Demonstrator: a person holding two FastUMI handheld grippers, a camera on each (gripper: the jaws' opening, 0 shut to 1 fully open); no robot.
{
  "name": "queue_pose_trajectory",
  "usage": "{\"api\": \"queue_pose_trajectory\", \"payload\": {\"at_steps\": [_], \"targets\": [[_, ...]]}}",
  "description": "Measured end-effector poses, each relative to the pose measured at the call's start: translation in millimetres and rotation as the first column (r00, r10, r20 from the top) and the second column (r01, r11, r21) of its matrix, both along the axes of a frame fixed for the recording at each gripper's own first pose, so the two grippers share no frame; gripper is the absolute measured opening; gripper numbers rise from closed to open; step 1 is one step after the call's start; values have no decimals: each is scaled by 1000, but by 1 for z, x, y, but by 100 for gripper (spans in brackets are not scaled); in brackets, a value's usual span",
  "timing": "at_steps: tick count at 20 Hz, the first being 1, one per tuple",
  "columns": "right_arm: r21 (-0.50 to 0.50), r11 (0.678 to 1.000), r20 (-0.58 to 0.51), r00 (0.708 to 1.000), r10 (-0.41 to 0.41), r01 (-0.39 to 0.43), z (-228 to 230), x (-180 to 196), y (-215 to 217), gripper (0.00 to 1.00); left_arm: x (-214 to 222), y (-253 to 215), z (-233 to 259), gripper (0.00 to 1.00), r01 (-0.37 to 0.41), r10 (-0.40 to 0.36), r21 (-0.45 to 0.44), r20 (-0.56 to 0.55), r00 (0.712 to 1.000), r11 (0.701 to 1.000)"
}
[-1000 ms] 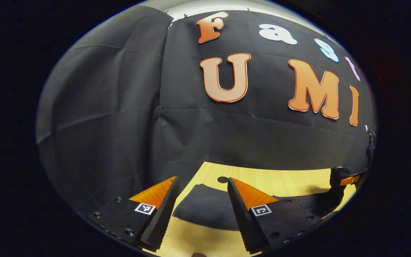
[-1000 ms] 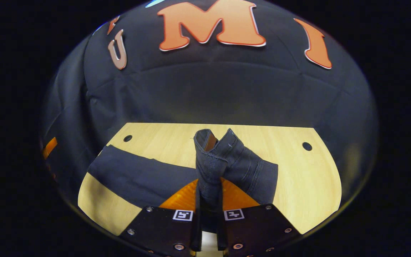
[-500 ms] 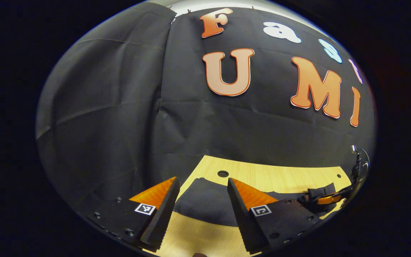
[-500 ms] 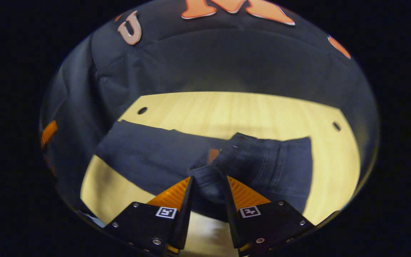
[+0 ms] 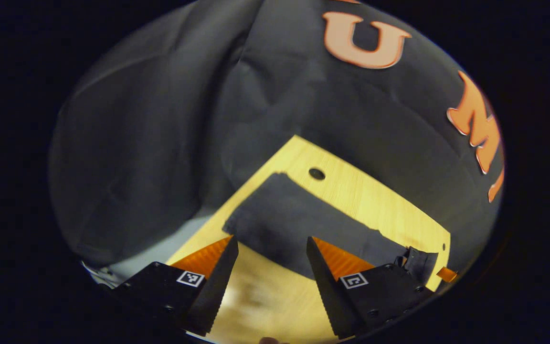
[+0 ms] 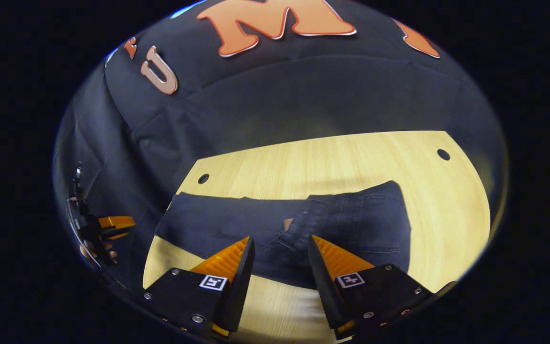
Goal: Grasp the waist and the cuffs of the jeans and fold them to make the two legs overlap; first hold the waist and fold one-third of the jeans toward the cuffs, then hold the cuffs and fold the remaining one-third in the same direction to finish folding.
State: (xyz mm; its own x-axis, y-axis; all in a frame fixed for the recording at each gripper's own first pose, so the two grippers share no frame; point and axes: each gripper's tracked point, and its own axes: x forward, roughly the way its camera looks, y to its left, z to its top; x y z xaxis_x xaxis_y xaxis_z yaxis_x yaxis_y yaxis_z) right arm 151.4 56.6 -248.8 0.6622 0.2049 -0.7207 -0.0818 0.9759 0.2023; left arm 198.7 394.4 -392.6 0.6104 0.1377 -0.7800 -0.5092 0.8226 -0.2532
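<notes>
Dark blue jeans (image 6: pixel 351 224) lie flat on the wooden table (image 6: pixel 327 162), legs overlapped. The waist part is folded over the legs on the right, and the legs (image 6: pixel 208 224) stretch left to the cuffs. My right gripper (image 6: pixel 280 241) is open just above the folded waist's near edge, holding nothing. In the left gripper view the cuff end of the jeans (image 5: pixel 284 215) lies just ahead of my left gripper (image 5: pixel 271 243), which is open and empty above the table. The right gripper (image 5: pixel 418 263) shows small at the far end of the jeans.
The table (image 5: pixel 375 205) has round holes near its back corners (image 5: pixel 316 173) (image 6: pixel 203 178) (image 6: pixel 443 154). Black cloth walls close in behind and at the left. My left gripper (image 6: pixel 98 227) and the hand holding it show at the far left edge.
The right gripper lowered the lifted waist onto the legs, opened and let go. The left gripper tipped down and moved closer to the cuff end, staying open.
</notes>
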Motion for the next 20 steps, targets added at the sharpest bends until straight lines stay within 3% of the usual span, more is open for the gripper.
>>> {"api": "queue_pose_trajectory", "payload": {"at_steps": [1, 3, 5, 9, 20], "targets": [[3, 1000, 15, 1000, -18, 18, 8, -1, -8, 71, -4, 1, -11, 88, -19, 15, -66, -47, 999, 998], [-2, 998, 40, 997, -60, 61, 19, -6, -25, 78, -5, 13, -24, 88, -69, 57, -115, -108, 992, 991], [-10, 995, 63, 993, -102, 103, 28, -10, -43, 87, 2, 25, -39, 88, -112, 88, -134, -170, 981, 985], [8, 990, 100, 985, -144, 144, 44, -21, -57, 95, 11, 46, -80, 88, -169, 120, -140, -305, 945, 976], [-46, 982, 105, 979, -176, 182, 50, -50, -58, 95, 29, 66, -127, 88, -210, 158, -56, -478, 864, 976]]}}
